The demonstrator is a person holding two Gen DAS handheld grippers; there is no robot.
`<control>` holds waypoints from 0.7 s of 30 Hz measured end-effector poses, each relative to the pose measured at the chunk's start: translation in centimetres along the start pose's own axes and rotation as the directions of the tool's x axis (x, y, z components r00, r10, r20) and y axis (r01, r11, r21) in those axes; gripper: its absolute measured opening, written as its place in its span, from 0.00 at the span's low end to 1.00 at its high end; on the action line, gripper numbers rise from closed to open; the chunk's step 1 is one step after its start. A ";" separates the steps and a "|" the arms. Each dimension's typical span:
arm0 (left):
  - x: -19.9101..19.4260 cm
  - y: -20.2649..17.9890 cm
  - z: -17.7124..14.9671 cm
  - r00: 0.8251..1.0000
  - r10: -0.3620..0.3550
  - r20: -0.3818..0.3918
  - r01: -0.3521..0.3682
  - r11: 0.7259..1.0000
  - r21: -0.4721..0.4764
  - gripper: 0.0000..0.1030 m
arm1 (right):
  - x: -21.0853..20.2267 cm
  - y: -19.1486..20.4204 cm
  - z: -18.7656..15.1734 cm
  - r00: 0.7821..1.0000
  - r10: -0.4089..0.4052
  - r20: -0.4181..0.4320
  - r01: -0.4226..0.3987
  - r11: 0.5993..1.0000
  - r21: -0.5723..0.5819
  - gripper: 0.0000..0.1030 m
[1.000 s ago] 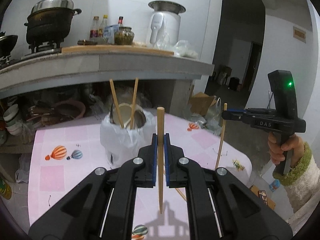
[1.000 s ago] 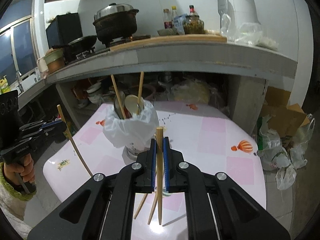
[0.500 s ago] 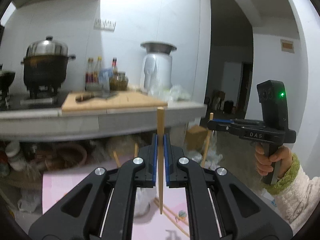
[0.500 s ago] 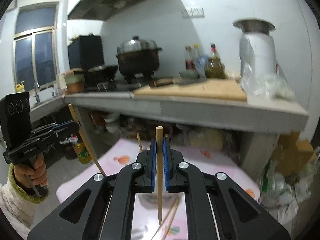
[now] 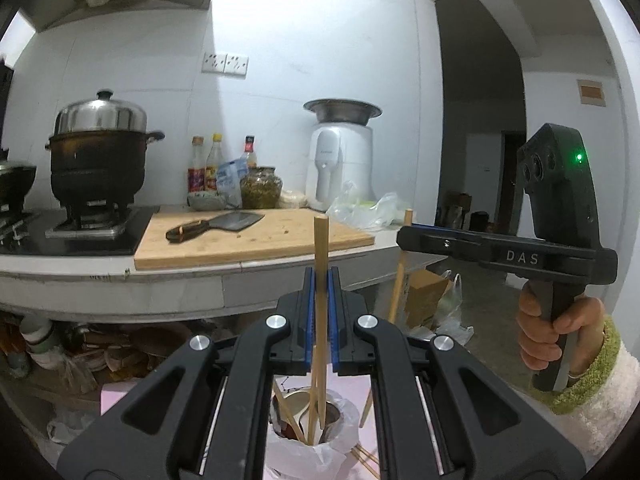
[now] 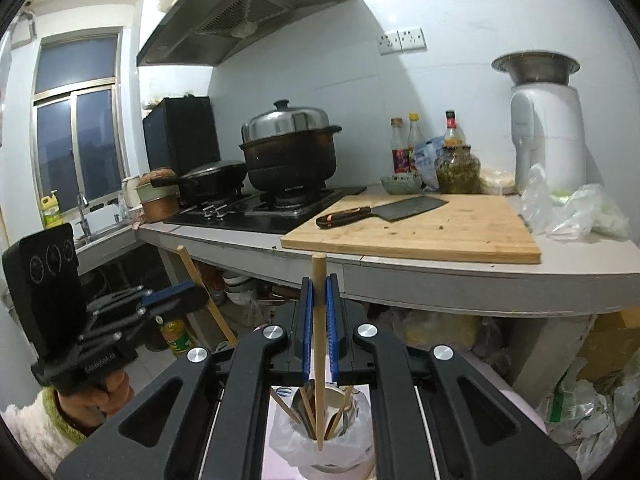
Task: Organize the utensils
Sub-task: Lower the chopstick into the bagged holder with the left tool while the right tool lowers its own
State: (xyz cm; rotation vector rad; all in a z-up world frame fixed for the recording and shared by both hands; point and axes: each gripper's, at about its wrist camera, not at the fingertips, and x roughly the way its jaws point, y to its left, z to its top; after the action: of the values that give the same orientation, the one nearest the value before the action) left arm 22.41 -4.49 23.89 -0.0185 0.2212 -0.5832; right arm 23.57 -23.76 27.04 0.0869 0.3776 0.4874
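Overhead now: both grippers up above the cup, each clamped on one chopstick. Left gripper [image 5: 321, 280] grips a chopstick [image 5: 320, 248] upright between its blue pads [image 5: 307, 320], top end poking above the jaws, lower end hanging over the mouth of the cup [image 5: 310, 420]. Right gripper [image 6: 319, 288] likewise pinches a chopstick [image 6: 319, 280], near vertical, tip down at the cup [image 6: 324, 412] opening; whether it touches anything inside I cannot tell. Cup is metal, wrapped in a white plastic bag [image 6: 348, 448], standing on a pink table [image 5: 110, 394]; several chopsticks and what looks like a spoon already lean in it. More loose chopsticks lie on the table just right of the cup in the left view [image 5: 366, 458]. Each camera catches the other gripper: right one out at the side with its hand [image 5: 556, 332] on the handle, stick slanting downward; left one low at the left edge, stick tilted. Behind: counter [image 6: 480, 280] with cutting board [image 6: 432, 228], cleaver [image 6: 384, 210], lidded pot [image 6: 290, 148] on the stove
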 end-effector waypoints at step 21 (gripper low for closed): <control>5.3 3.0 -5.3 0.997 0.019 -0.070 -0.022 0.999 -0.037 0.05 | 7.3 -1.2 -3.7 0.998 -0.007 -0.059 0.006 1.000 -0.006 0.07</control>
State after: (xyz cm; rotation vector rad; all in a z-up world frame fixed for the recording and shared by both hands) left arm 27.23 -4.66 17.40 -0.0329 0.2996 -0.5597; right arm 28.72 -21.41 20.95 0.0660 0.4346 0.4855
